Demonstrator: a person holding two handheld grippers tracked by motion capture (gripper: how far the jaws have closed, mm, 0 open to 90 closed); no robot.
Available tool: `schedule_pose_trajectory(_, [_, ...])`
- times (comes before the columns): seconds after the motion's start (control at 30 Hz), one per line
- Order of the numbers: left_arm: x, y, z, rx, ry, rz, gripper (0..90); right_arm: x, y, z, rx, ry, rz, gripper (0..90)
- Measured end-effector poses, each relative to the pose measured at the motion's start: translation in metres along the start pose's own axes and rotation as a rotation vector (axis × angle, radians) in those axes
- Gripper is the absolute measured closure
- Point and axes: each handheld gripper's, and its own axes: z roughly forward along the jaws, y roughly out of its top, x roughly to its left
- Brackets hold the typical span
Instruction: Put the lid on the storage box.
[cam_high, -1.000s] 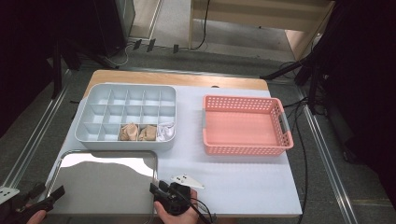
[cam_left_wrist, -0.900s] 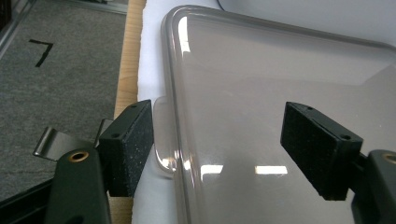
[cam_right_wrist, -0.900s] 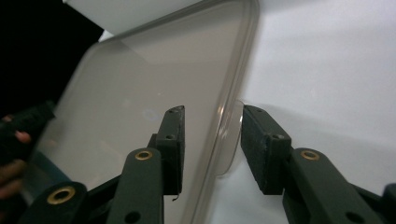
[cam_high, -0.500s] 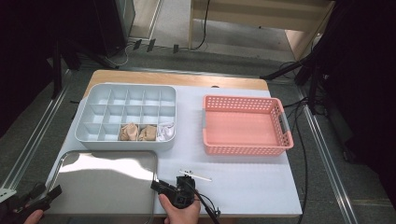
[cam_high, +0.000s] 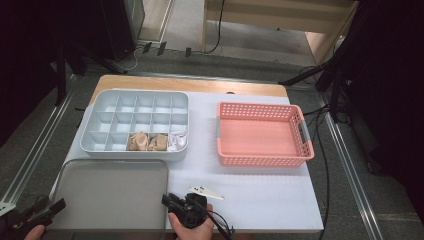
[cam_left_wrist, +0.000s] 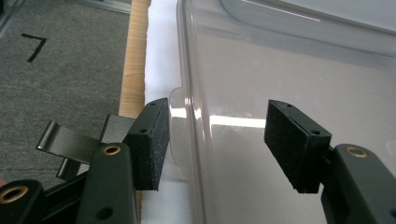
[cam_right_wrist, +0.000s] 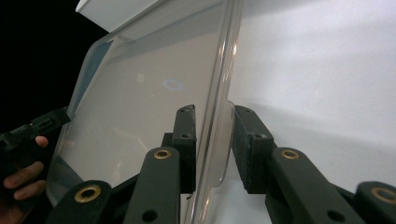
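At the near edge of a white-covered counter (cam_high: 260, 200), a clear plastic lid (cam_high: 112, 192) lies flat between two hand-held claws. The right claw (cam_right_wrist: 212, 140), gripped in a hand (cam_high: 192, 230) at the lid's right rim, has its two pads drawn in close on either side of that rim and its small tab, nearly or just touching it; whether they are pressing is hard to tell. The left claw (cam_left_wrist: 217, 140) sits at the lid's near left corner with its pads spread wide apart, one outside the rim beside a small tab, the other over the lid's flat face, neither touching it. In the right gripper view, the left hand (cam_right_wrist: 21, 179) and its black tool show beyond the lid's far side.

Behind the lid, touching or nearly touching its far edge, stands a pale blue divided tray (cam_high: 135, 107); three compartments in its near row hold two tan bundles (cam_high: 148, 142) and one white bundle (cam_high: 177, 141). To the right, well apart, sits an empty pink slotted basket (cam_high: 264, 156). A small white tag (cam_high: 205, 191) lies on the counter just beyond the right claw. The counter's wooden edge (cam_high: 190, 85) shows at the back; grey carpet, metal rails and trailing cables (cam_high: 320, 150) surround it, with dark equipment on both sides.
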Motion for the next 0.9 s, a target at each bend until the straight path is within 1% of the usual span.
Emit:
schedule_pose_trajectory(0.1, [0.000, 0.000, 0.000, 0.005, -0.009, -0.008, 42.5, 0.002, 0.000, -0.002, -0.013, 0.006, -0.021, 72.7])
schedule_pose_trajectory(0.17, [0.000, 0.000, 0.000, 0.000, -0.008, -0.013, 43.5, 0.003, -0.001, -0.004, -0.025, 0.013, -0.035, 73.3])
schedule_pose_trajectory(0.23, [0.001, 0.000, 0.000, 0.000, -0.009, -0.022, 44.6, 0.004, -0.001, -0.005, -0.029, 0.011, -0.044, 73.4])
schedule_pose_trajectory(0.33, [0.002, 0.001, -0.002, 0.004, -0.012, -0.043, 47.5, 0.004, -0.002, -0.005, -0.031, 0.010, -0.044, 73.4])
schedule_pose_trajectory(0.4, [0.003, 0.002, -0.004, -0.001, -0.017, -0.062, 50.5, 0.005, -0.002, -0.006, -0.039, 0.010, -0.053, 73.6])
schedule_pose_trajectory(0.43, [0.003, 0.002, -0.005, -0.006, -0.021, -0.068, 51.7, 0.006, -0.002, -0.007, -0.038, 0.009, -0.050, 74.0])
schedule_pose_trajectory(0.53, [0.004, 0.003, -0.009, -0.016, -0.024, -0.056, 53.2, 0.009, -0.002, -0.010, -0.048, 0.014, -0.042, 75.4])
schedule_pose_trajectory(0.63, [0.004, 0.004, -0.011, -0.021, -0.033, -0.064, 54.7, 0.012, -0.001, -0.013, -0.057, 0.017, -0.040, 76.2])
schedule_pose_trajectory(0.73, [0.004, 0.005, -0.014, -0.026, -0.039, -0.062, 55.9, 0.013, -0.001, -0.015, -0.060, 0.024, -0.043, 76.6])
schedule_pose_trajectory(0.87, [0.003, 0.006, -0.018, -0.037, -0.064, -0.079, 58.9, 0.014, 0.000, -0.019, -0.069, 0.021, -0.056, 76.7])
schedule_pose_trajectory(0.9, [0.003, 0.007, -0.018, -0.035, -0.072, -0.080, 59.7, 0.014, 0.001, -0.020, -0.070, 0.023, -0.050, 76.8])
